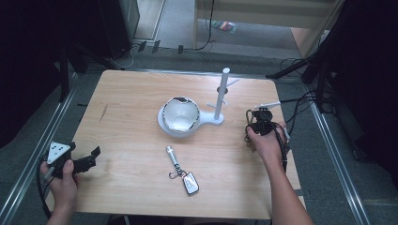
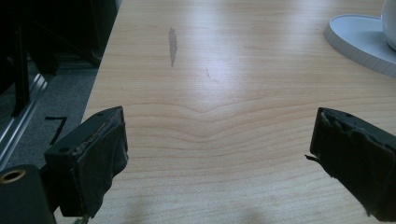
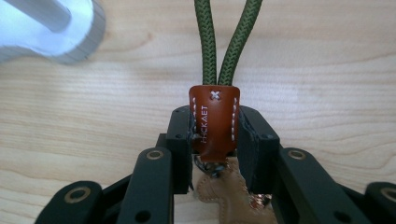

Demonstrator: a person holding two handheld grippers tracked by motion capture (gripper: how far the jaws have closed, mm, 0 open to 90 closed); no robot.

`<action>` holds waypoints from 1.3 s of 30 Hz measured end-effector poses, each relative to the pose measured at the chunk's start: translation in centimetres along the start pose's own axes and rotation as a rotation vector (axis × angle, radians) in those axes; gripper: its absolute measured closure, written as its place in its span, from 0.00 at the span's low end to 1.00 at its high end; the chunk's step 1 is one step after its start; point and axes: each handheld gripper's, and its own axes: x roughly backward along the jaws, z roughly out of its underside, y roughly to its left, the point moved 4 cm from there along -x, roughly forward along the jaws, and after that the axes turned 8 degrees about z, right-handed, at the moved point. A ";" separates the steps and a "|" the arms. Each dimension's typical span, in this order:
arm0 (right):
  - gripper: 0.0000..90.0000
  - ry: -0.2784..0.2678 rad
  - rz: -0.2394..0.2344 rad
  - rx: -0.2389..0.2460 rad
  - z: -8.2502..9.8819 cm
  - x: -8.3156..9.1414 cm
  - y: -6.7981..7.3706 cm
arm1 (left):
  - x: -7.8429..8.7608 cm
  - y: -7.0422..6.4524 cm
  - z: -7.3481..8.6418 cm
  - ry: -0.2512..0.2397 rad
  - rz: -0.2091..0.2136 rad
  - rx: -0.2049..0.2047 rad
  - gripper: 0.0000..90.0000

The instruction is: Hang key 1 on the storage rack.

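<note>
Near the white peg stand [image 1: 219, 98], the right gripper [image 3: 215, 140] was clamped on a brown leather tab [image 3: 213, 119] joining green cord [image 3: 227, 42]: light, floppy, best pinched there. Left gripper [image 2: 219, 154] stood apart, empty.

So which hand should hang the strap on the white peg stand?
Probably the right. The right gripper already pinches the strap's brown leather tab close to the peg stand. The left gripper sits open and empty at the table's far corner.

On the brown leather tab [image 3: 214, 122] that joins the two green cords [image 3: 227, 42], small pale letters run along its length. They seem to read "HICKAET", but the first letters are not sure. A stitched white cross sits near its top.
</note>
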 end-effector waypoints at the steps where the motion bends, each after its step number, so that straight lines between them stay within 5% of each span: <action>1: 0.77 -0.017 -0.005 -0.002 -0.1 0.2 0.0 | 0.0 0.0 0.0 0.000 0.000 0.000 0.05; 14: 0.76 -0.241 -0.065 -0.064 -1.5 3.0 0.8 | 0.0 0.0 0.0 0.001 0.001 0.001 0.05; 39: 0.76 -0.532 -0.137 -0.027 -2.8 6.9 0.5 | 0.0 0.0 0.0 0.001 0.001 0.001 0.05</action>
